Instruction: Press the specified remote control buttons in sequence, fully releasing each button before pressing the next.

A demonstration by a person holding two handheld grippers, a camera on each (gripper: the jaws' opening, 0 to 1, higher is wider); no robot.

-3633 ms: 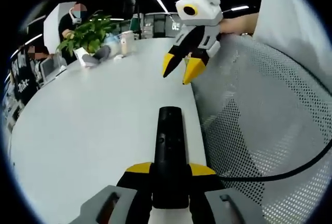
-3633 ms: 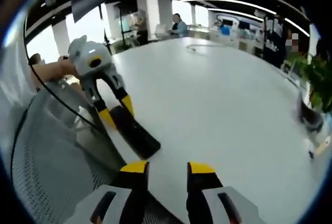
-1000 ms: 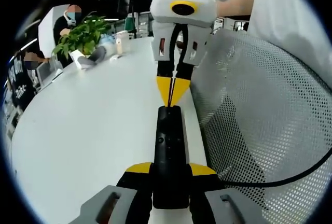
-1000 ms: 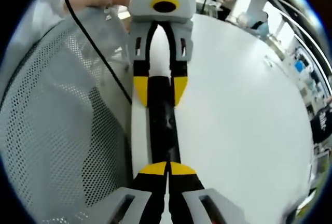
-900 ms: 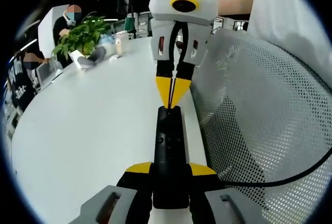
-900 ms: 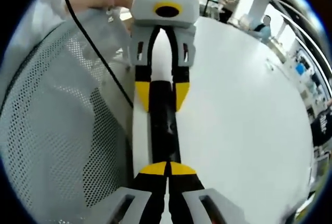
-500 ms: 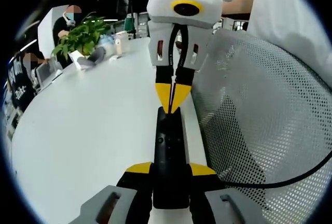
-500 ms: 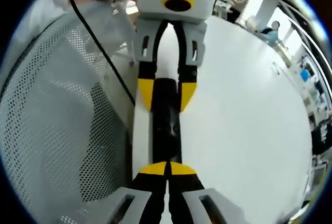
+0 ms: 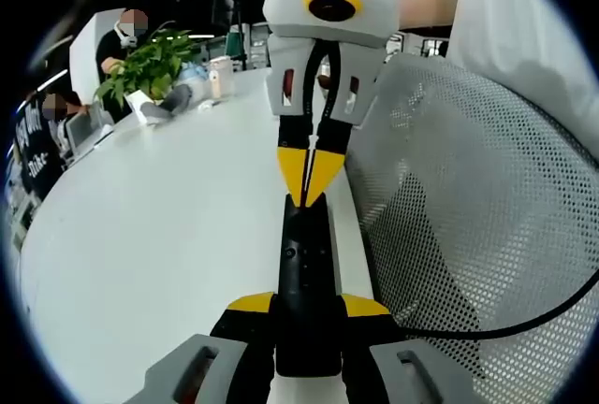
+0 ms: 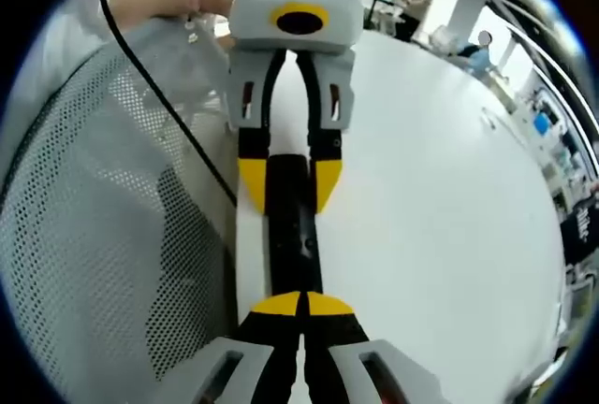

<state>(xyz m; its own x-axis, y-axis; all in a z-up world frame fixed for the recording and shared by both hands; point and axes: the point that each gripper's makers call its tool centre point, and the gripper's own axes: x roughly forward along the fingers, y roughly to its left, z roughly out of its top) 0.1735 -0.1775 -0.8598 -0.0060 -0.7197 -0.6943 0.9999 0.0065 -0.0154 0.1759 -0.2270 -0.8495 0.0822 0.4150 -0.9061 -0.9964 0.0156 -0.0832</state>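
Left gripper view: our left gripper clamps the remote while our right gripper's closed tips touch it.

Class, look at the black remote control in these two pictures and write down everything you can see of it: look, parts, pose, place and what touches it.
The remote control is a slim, black, matte bar with small buttons along its upper face. It lies lengthwise above the white table's edge, beside a mesh chair back. The left tool clamps one end between its yellow tips. The right tool's shut tips press on its far end.
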